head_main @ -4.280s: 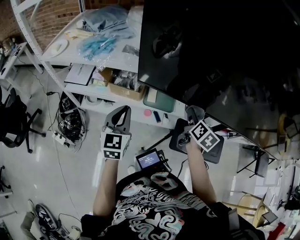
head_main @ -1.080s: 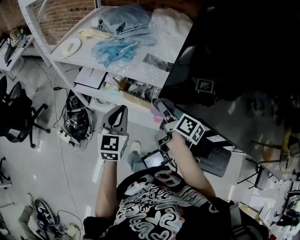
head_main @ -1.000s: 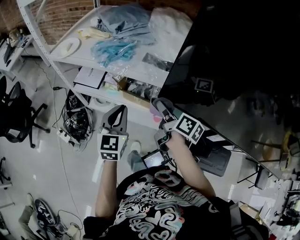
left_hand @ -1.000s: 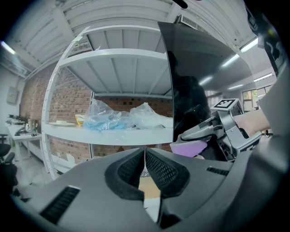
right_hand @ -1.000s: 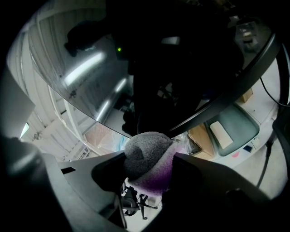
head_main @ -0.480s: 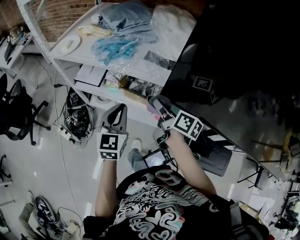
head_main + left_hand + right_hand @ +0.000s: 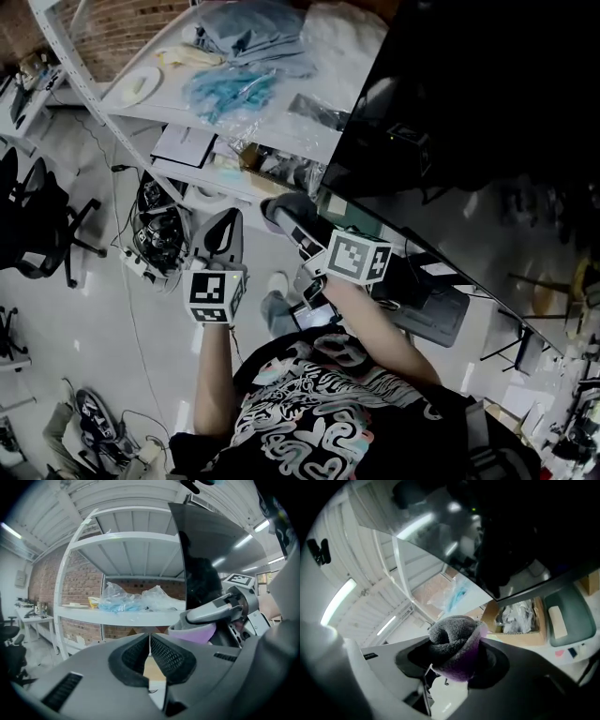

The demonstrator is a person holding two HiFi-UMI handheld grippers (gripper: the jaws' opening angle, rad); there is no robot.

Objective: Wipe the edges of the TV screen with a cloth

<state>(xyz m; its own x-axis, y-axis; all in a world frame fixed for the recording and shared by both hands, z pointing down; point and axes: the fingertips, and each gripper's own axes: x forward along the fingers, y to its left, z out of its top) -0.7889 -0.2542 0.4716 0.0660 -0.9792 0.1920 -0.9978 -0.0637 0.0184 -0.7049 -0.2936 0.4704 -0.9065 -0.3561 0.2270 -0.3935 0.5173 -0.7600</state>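
Note:
The TV screen (image 7: 469, 103) is a big black panel filling the upper right of the head view; its lower left corner (image 7: 325, 186) hangs over the shelf. My right gripper (image 7: 281, 212) is shut on a grey and purple cloth (image 7: 291, 206), held just left of and below that corner. In the right gripper view the cloth (image 7: 450, 637) bulges out of the right gripper (image 7: 455, 660), with the TV's edge (image 7: 440, 566) above it. My left gripper (image 7: 228, 225) hangs shut and empty to the left, apart from the TV. The left gripper view shows the left gripper (image 7: 149, 648) and the cloth (image 7: 193, 632).
A white metal shelf (image 7: 159, 117) behind the TV carries plastic bags (image 7: 230, 84) and a cardboard box (image 7: 277, 171). Cables (image 7: 155, 239) lie on the floor at left, beside an office chair (image 7: 33, 225). A black pad (image 7: 441, 309) lies under the TV.
My right gripper has slid left along the TV's bottom edge with the cloth, from mid-edge to just past the lower left corner. The left gripper has hardly moved.

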